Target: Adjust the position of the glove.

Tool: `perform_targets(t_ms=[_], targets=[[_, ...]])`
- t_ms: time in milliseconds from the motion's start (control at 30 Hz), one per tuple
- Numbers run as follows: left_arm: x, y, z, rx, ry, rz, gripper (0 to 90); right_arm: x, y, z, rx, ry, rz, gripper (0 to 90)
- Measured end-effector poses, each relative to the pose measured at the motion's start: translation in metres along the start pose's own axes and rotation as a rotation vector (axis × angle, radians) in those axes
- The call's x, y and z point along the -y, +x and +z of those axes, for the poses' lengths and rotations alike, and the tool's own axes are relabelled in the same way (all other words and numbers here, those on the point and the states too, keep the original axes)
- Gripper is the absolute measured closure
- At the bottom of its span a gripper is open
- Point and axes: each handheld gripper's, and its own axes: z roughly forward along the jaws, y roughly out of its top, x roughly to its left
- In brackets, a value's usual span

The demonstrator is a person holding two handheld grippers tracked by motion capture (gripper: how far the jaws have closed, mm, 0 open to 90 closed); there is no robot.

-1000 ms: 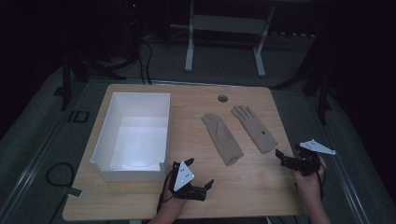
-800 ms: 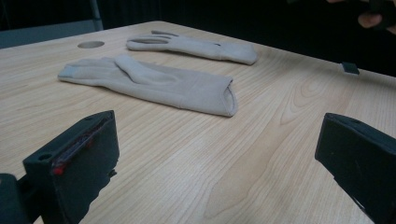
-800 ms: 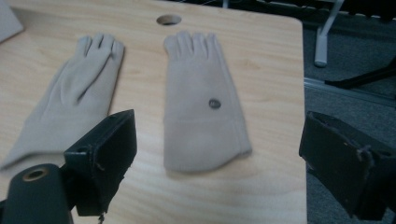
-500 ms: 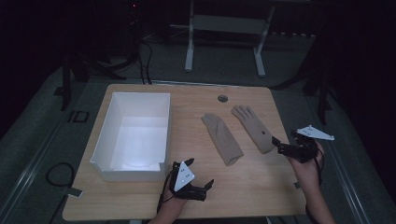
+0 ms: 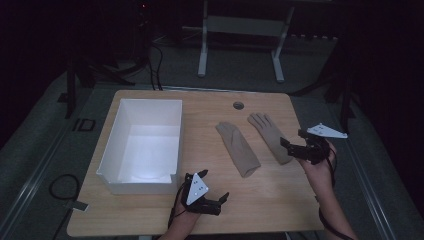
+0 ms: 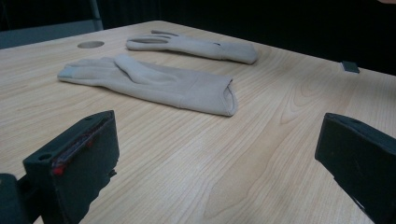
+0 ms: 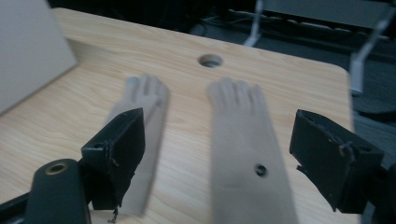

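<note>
1. Two beige gloves flat on the wooden table (image 5: 150, 210), high view: left glove (image 5: 238, 148) mid-table, right glove (image 5: 270, 136) just beside it, fingers pointing to the far edge. White open box (image 5: 143, 145) on the table's left half, well apart from both. Cable hole (image 5: 238, 105) near the far edge. Left gripper (image 5: 216, 199) low at the near edge, right of the box's near corner, jaws apart, nothing between them. Right gripper (image 5: 291, 145) at the cuff end of the right glove, jaws apart; can't tell from here if it touches the fabric.
2. Left gripper view: both black jaws spread wide over bare wood, holding nothing. Left glove (image 6: 154, 82) lies ahead, cuff opening facing the camera; right glove (image 6: 196, 45) beyond it, hole (image 6: 90, 45) at far left.
3. Right gripper view: jaws wide, straddling the right glove (image 7: 245, 135) at its cuff end, not clamped. Left glove (image 7: 140, 109) partly behind the left-hand jaw, blurred. Box wall (image 7: 28, 46) top left.
</note>
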Motion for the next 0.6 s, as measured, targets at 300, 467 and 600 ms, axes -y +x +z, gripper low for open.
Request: perform_targets(t_ms=[300,467,600], targets=[[0.000,0.000,0.000,0.002,0.000,0.003,0.2,-0.011,0.022,0.025,-0.072,0.012,-0.055,22.8],[0.000,0.000,0.000,0.003,0.001,0.005,0.2,-0.013,0.033,0.041,-0.098,0.027,-0.072,25.4],[0.000,0.000,0.000,0.004,0.000,0.004,0.2,-0.012,0.039,0.055,-0.115,0.044,-0.077,25.5]])
